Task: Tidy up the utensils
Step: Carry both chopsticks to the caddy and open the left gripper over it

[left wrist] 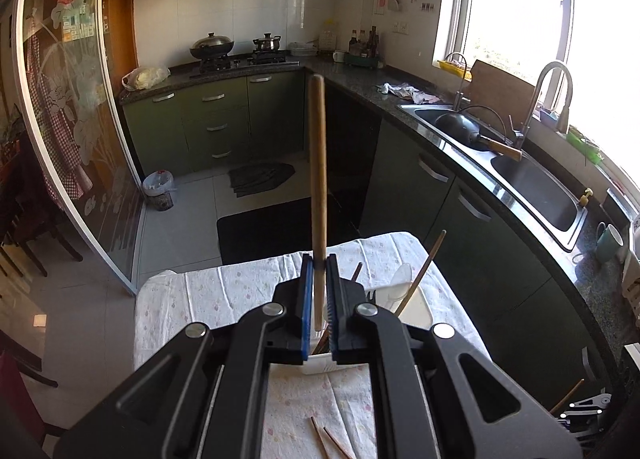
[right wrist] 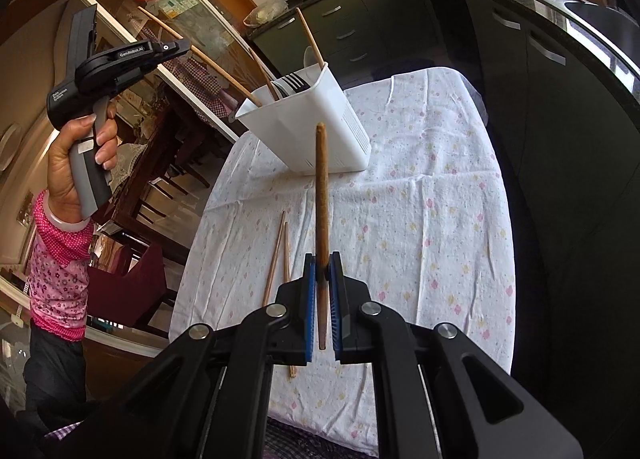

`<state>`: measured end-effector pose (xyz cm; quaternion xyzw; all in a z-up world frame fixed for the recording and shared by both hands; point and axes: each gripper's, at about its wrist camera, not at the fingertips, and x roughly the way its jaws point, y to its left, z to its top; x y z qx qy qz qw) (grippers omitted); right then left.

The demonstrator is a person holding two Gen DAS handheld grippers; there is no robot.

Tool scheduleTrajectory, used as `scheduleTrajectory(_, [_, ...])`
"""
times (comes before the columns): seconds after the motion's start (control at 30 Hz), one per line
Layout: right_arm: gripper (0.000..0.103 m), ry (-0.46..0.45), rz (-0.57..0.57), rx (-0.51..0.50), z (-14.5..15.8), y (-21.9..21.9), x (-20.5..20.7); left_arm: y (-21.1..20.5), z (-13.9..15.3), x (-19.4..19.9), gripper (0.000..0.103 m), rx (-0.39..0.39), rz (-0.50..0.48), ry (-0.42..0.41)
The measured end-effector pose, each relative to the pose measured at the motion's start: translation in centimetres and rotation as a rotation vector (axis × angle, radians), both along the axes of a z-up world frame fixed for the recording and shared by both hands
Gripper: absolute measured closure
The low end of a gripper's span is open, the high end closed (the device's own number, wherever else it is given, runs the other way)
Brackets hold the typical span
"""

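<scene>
Left gripper [left wrist: 319, 265] pinches a chopstick [left wrist: 318, 195] angled down into the white holder [right wrist: 320, 127]; right gripper [right wrist: 322, 267] pinches another chopstick [right wrist: 322, 195], pointing forward toward it.

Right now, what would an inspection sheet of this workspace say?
Surface: table under a white flowered cloth.
Job's things: white utensil holder with sticks and cutlery; two chopsticks loose on the cloth.
Clutter: nothing seen on the table.
Grippers: left gripper shut on a wooden stick; right gripper shut on a second wooden stick.
Cables: nothing seen.
Surroundings: kitchen counter, sink, stove.
</scene>
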<state>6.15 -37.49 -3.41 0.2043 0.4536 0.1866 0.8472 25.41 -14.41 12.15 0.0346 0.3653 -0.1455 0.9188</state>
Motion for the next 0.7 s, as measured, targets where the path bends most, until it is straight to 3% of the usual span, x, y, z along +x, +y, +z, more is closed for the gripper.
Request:
scheduleTrajectory(0.4, [0.096,-0.051,-0.002,-0.021,3.2,0.6,1.2,-0.7,-7.6,2.3,0.096,0.06,-0.003,0.189])
scheduleTrajectory(0.57, [0.096,-0.099,0.0,-0.039,6.1,1.7,3.4,-0.2,-8.0,1.9,0.09,0.057,-0.017,0.211])
scheduleTrajectory(0.7, [0.096,-0.153,-0.018,-0.037,9.0,2.4,6.2,1.1,-6.7,0.9,0.089,-0.001,-0.021,0.195])
